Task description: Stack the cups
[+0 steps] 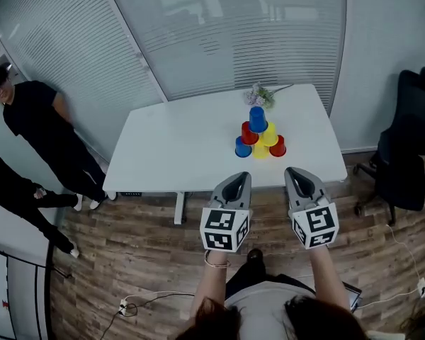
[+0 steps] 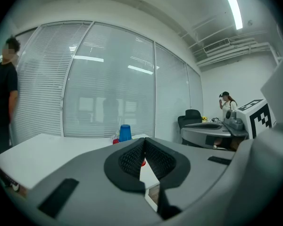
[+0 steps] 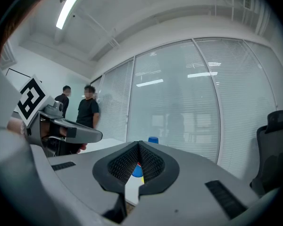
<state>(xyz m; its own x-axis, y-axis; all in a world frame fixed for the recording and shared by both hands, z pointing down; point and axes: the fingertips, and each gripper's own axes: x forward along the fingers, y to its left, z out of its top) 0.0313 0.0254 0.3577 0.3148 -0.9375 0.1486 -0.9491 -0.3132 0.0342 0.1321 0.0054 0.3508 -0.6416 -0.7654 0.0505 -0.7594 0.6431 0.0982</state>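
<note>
Several plastic cups stand as a pyramid on the white table (image 1: pixel 177 147). A blue cup (image 1: pixel 257 117) is on top, with a red cup (image 1: pixel 248 134) and a yellow cup (image 1: pixel 270 134) under it, and blue, yellow and red ones in the bottom row. My left gripper (image 1: pixel 239 178) and right gripper (image 1: pixel 298 173) hover side by side short of the table's near edge. Both are shut and empty. The left gripper view has the top blue cup (image 2: pixel 125 132) far beyond the closed jaws (image 2: pixel 144 147). It (image 3: pixel 153 140) also shows in the right gripper view, above that gripper (image 3: pixel 138 160).
A small bunch of flowers (image 1: pixel 261 95) lies behind the pyramid. A black office chair (image 1: pixel 409 151) stands to the right of the table. Two people (image 1: pixel 35 122) stand at the left by the blinds. Cables (image 1: pixel 145 303) run over the wooden floor.
</note>
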